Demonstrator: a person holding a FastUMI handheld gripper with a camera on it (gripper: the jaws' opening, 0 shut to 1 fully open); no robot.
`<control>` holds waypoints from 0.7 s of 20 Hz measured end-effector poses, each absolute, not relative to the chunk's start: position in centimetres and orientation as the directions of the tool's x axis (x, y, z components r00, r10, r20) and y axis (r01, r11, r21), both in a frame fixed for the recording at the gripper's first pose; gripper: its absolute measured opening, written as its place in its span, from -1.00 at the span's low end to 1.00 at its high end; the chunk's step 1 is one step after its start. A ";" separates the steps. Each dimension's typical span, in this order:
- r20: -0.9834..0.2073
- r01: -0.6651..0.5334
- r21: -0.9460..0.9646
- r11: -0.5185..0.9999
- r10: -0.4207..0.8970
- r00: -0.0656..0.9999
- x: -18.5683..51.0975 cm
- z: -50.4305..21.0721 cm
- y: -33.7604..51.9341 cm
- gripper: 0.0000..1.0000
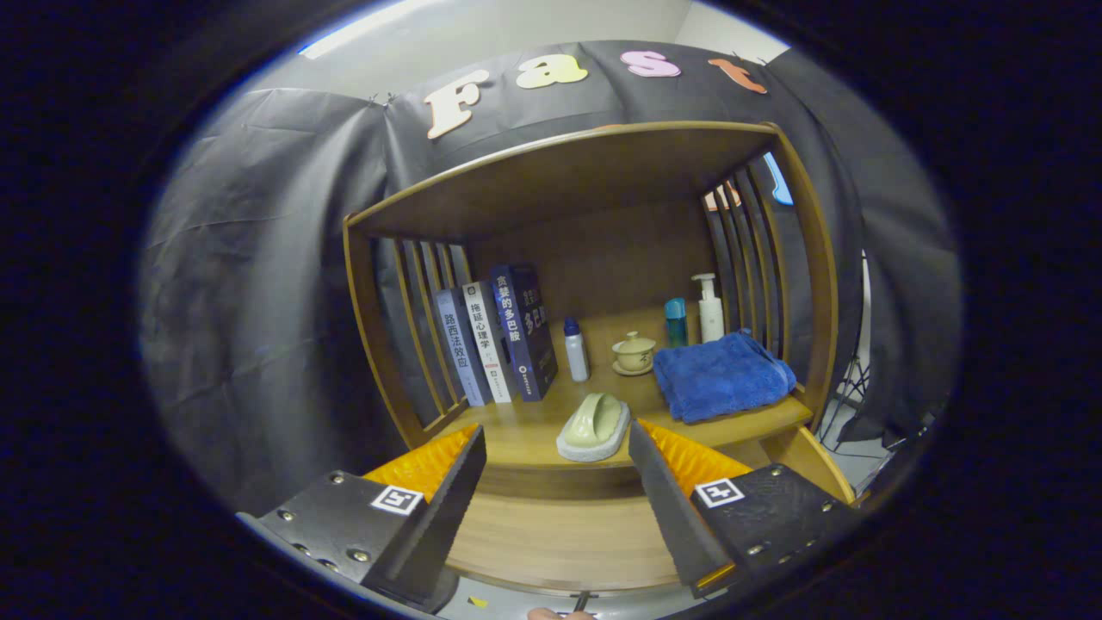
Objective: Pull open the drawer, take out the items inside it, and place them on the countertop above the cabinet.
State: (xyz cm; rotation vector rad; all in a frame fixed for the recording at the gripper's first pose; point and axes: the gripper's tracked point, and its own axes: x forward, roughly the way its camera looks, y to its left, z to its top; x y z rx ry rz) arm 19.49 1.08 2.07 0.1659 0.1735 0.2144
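Observation:
A pale green item on a grey-white base lies at the front edge of the wooden countertop. It sits just ahead of my gripper, in line with the gap between the fingers and nearer the right one. The gripper is open and neither finger touches the item. Below the countertop's edge, a flat wooden surface that looks like the pulled-out drawer stretches between the fingers. A small yellow scrap and a dark thin thing show at its near edge.
Further back on the countertop stand several books, a white bottle with a blue cap, a lidded cup on a saucer, a teal bottle and a pump bottle. A folded blue towel lies at the right. Slatted sides and a top board enclose the shelf.

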 end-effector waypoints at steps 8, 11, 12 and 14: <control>-0.140 -0.149 0.072 0.986 0.158 0.977 16.3 0.5 0.7 0.98; -0.144 -0.092 0.003 0.996 0.091 0.985 12.8 -3.2 0.0 0.98; -0.149 -0.075 -0.006 0.997 0.074 0.986 11.8 -4.6 0.0 0.98; -0.159 -0.069 -0.003 0.998 0.068 0.985 9.8 -7.5 0.7 0.98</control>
